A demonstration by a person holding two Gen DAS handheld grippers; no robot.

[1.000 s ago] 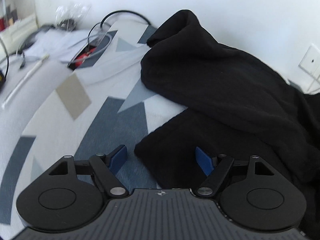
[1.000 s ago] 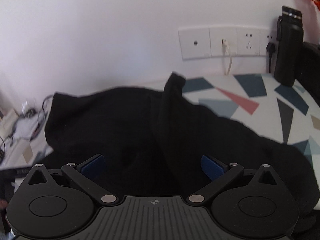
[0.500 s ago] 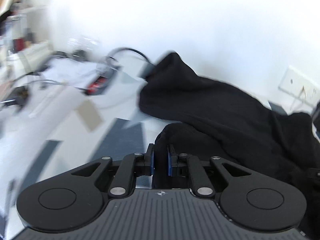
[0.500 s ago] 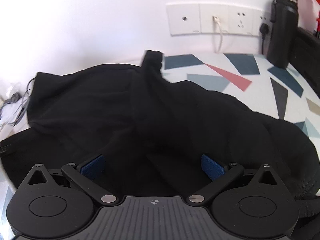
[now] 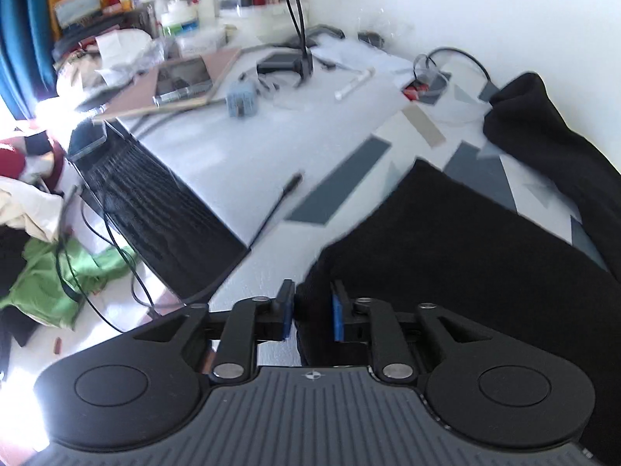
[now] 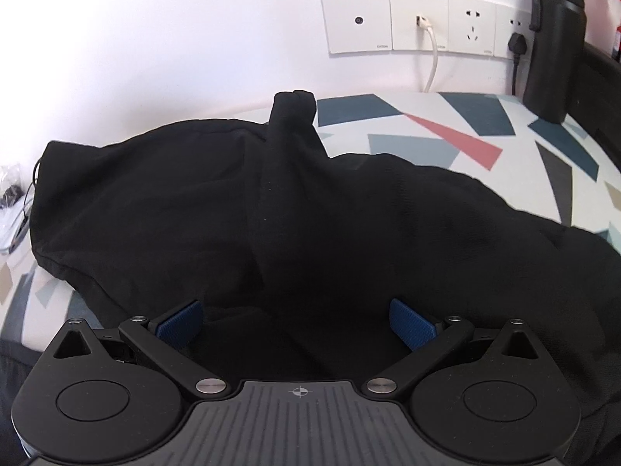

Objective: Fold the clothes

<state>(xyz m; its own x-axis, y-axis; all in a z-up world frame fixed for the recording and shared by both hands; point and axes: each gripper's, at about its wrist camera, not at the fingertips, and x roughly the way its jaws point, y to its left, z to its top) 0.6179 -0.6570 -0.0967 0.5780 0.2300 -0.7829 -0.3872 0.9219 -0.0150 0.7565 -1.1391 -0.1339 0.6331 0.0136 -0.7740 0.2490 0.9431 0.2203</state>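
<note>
Since a second ago, left gripper (image 5: 310, 306) has gone from wide apart to nearly together on the near edge of the black garment (image 5: 465, 256), and has swung left with it; cluttered far-left end of tabletop (image 5: 240, 147) now in its view. Jaws opening slightly at this moment, a fold of black cloth pinched between the blue pads (image 5: 337, 310). That fold lies at the front edge of the tabletop, cloth trailing right and back toward the wall.

Right gripper (image 6: 297, 320) slightly lower than before, released, jaws spread wide, nothing pressed between. Garment fills the space directly ahead of and below it, heaped across the middle of the patterned tabletop, one bunched end poking up near the back edge under the wall sockets (image 6: 419, 23). Black flask (image 6: 553, 46) at back right corner. Laptop (image 5: 155, 209) at front left edge, just beside the garment's held fold.
</note>
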